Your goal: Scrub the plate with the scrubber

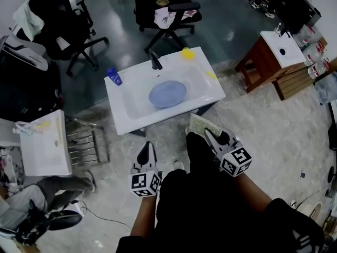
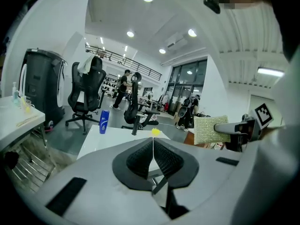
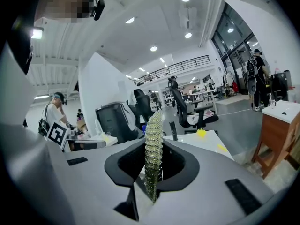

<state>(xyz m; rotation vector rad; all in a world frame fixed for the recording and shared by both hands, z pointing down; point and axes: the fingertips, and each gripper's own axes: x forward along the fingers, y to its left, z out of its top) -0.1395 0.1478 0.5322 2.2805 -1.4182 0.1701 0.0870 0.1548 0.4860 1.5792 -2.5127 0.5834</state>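
the round pale-blue plate (image 1: 167, 94) lies flat in the bowl of the white rectangular sink (image 1: 122, 121), near its middle, with nothing touching it. the flat greenish-gold glittery scrubber pad (image 1: 201, 124) is outside the sink, just off its front right corner, held on edge in the right gripper (image 1: 209, 135). in the right gripper view the jaws press on both faces of the pad, which stands upright between them. the left gripper (image 1: 147, 147) hangs off the sink's front edge, short of the bowl, its jaws closed together with nothing between them. along the sink's back edge stand a black tap (image 1: 155, 62), a blue bottle (image 1: 114, 77) at the back left corner and a small yellow object (image 1: 187, 53) at the back right corner. the task looks barely begun: the scrubber is in hand, but it is not yet on the plate, and both grippers are outside the sink. what is left, as i judge it, is all the scrubbing: carry the pad over the sink, lower it onto the plate and rub across its face, perhaps with the left gripper steadying the plate.
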